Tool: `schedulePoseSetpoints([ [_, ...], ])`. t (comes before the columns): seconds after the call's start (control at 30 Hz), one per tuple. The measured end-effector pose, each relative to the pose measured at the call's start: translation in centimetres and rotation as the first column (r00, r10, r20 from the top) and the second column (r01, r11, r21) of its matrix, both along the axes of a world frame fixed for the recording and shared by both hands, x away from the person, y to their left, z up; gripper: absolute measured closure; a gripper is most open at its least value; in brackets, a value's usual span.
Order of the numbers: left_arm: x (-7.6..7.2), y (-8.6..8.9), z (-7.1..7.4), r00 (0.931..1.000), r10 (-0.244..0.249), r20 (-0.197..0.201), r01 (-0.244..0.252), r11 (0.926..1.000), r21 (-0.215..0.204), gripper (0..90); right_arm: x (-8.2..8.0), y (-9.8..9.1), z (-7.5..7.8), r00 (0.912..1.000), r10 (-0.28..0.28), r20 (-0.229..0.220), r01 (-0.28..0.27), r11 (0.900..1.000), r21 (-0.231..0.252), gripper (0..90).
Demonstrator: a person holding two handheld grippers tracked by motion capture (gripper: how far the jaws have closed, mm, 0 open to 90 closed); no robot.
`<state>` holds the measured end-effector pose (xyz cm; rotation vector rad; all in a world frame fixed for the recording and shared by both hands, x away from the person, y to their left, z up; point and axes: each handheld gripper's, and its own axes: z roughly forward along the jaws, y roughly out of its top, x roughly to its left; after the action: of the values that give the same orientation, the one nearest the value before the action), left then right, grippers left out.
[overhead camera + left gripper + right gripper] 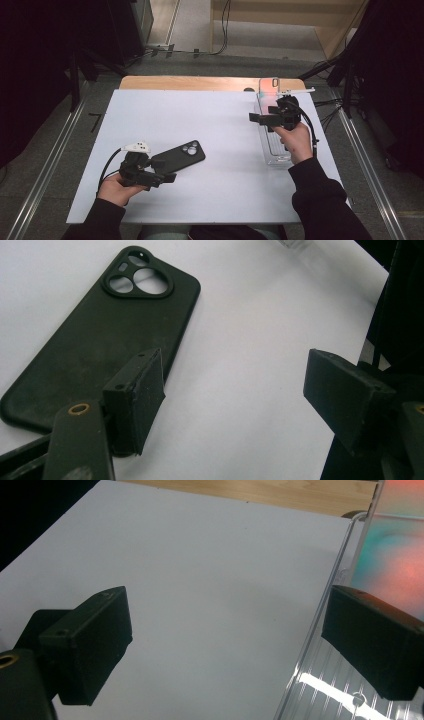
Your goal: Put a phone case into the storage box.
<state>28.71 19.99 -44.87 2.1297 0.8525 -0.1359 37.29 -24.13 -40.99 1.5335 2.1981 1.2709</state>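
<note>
Lying flat on the white counter (200, 120), back side up with the camera cutouts showing, a black phone case (178, 155) is taken as the landmark. Left tongs (167, 176) are seen just beside the case's near end, low over the counter, held in the person's left hand (117, 189). From the left gripper view, the jaws are spread apart with nothing clamped; one pad (137, 395) overlaps the case's (100, 335) long edge, but contact cannot be told. This pose is judged as a line-up for grabbing the case by its edge. Well apart from the case, toward the far right of the counter, right tongs (263, 120) are held by the right hand (296, 142) over a clear plastic tray (272, 150). Those jaws are also released, nothing between them; in the right gripper view one pad (372, 645) sits over the tray's wall (320, 630). A phone with a pinkish-green sheen (268, 86) is leaned in the tray's far end, farthest from the case. Fitting case to phone is judged the likely aim, so the tray is probably being approached to fetch the phone.
</note>
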Motion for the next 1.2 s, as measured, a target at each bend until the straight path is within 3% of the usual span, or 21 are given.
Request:
schedulePoseSetpoints([
  [0.27,0.2,0.0,0.1,0.9999,-0.010,-0.003,0.010,0.9999,0.003,24.0,-1.7,0.8,-0.2,0.9973,0.073,0.004,-0.073,0.9972,0.015,4.8],
  [0.43,0.2,0.1,0.3,0.9999,-0.016,0.001,0.016,0.9996,-0.022,24.0,-2.9,1.4,-0.4,0.9911,0.132,0.018,-0.132,0.9913,0.000,4.8],
  [0.6,0.1,0.4,0.4,1.0000,-0.009,0.004,0.009,0.9997,-0.024,24.0,-4.2,1.8,-0.5,0.9857,0.168,0.016,-0.168,0.9855,0.021,5.4],
  [0.67,0.1,0.4,0.4,0.9999,-0.014,0.004,0.014,0.9994,-0.031,24.0,-4.7,1.9,-0.6,0.9829,0.183,0.019,-0.184,0.9828,0.021,11.8],
  [0.83,0.2,0.6,0.4,0.9998,-0.018,-0.013,0.017,0.9977,-0.066,24.0,-5.8,2.2,-1.1,0.9727,0.231,0.017,-0.232,0.9722,0.033,12.0],
  [1.03,0.1,0.5,0.3,0.9996,-0.026,-0.010,0.025,0.9979,-0.060,24.0,-6.9,2.7,-2.0,0.9591,0.283,0.006,-0.283,0.9590,0.016,12.0],
  [1.2,0.2,0.7,0.5,0.9999,0.002,-0.013,-0.003,0.9973,-0.073,24.0,-7.8,2.9,-2.5,0.9491,0.315,0.011,-0.315,0.9488,0.025,12.0],
])
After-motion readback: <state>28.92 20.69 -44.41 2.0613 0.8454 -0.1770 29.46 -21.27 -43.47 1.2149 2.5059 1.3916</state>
